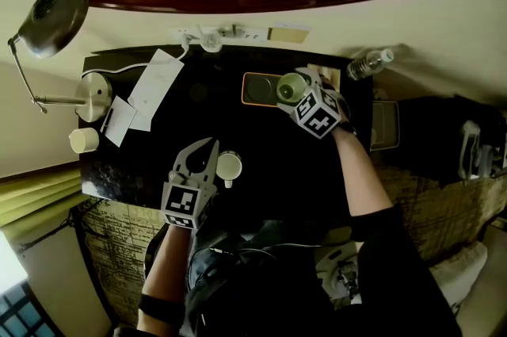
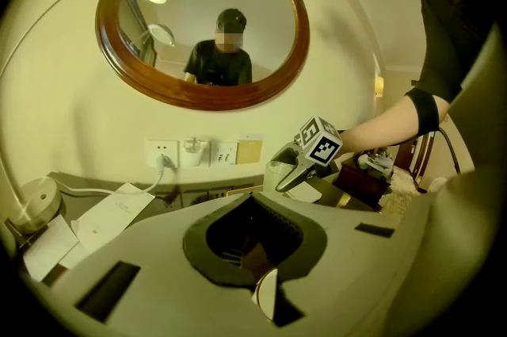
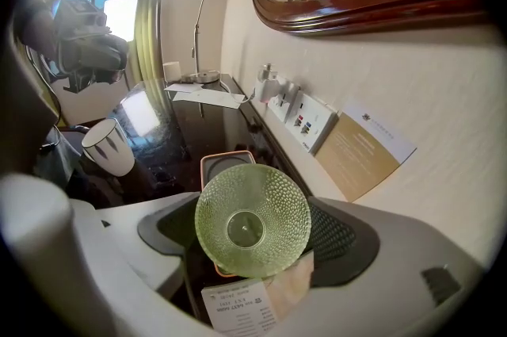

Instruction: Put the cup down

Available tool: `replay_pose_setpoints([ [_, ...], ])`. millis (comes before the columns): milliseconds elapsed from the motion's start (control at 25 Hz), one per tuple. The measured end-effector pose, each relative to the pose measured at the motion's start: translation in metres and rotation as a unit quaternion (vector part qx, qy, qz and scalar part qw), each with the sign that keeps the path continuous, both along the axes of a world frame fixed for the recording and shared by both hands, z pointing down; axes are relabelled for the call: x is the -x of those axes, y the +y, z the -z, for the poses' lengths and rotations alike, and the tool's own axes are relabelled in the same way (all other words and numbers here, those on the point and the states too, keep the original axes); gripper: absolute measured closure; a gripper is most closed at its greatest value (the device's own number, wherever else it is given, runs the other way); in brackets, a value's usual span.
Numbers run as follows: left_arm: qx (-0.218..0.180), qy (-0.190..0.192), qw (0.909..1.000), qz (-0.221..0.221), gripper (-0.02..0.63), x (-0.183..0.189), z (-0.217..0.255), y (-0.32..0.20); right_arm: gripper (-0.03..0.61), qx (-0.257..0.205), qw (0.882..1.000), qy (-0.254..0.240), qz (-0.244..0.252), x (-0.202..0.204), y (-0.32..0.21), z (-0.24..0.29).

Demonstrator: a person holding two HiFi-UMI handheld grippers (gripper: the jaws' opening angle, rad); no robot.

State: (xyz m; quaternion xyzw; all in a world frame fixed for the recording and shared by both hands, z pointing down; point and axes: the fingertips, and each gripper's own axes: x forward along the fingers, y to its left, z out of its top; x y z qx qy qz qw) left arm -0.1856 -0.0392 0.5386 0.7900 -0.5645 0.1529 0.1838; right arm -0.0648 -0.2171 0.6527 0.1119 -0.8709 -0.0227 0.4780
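The glossy black desk (image 1: 198, 117) stands against a cream wall (image 1: 412, 18), under an oval wood-framed mirror (image 2: 198, 93). The right tool (image 1: 295, 89) is wide open around the green glass cup (image 3: 253, 220), which seems to rest on an orange-rimmed tray (image 1: 255, 88). The left tool (image 1: 206, 147) is closed and empty, beside a white cup (image 1: 229, 166).

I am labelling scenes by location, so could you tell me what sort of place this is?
Probably a hotel room: an oval wood-framed mirror hangs over a dark desk that holds a desk lamp, a white cup and a water bottle, with wall sockets behind it.
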Motion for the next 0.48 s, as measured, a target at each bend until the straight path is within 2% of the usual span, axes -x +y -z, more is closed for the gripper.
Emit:
replay_pose_setpoints([
  [320, -0.01, -0.007, 0.9999, -0.007, 0.626, 0.005, 0.021, 0.0, 0.13, -0.012, 1.0, -0.014, -0.019, -0.009, 0.008, 0.027],
  [480, -0.017, -0.011, 0.9997, -0.017, 0.626, 0.008, 0.034, 0.003, 0.132, -0.008, 0.998, -0.04, -0.044, -0.018, 0.024, 0.052],
])
